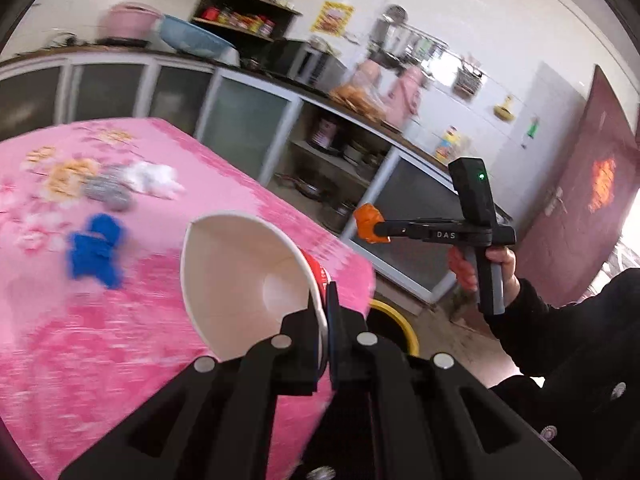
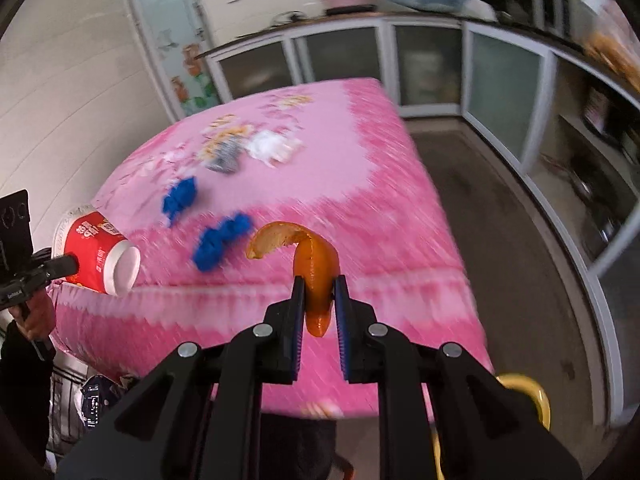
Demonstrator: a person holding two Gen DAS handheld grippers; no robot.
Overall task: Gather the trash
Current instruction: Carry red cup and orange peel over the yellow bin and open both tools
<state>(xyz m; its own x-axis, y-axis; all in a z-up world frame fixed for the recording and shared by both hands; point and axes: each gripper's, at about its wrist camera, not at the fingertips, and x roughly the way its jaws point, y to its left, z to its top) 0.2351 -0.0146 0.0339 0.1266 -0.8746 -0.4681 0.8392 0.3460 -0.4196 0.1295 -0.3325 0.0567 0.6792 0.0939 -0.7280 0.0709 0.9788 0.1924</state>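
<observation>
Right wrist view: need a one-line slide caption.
Right gripper holds an orange peel above the pink tablecloth; blue scraps remain, left gripper carries a red paper cup.

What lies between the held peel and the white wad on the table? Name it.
Two blue scraps, then a grey wad beside the white wad, seen past the peel in the right wrist view.

Matt paper cup, glossy orange peel, seemingly cloth tablecloth.
</observation>
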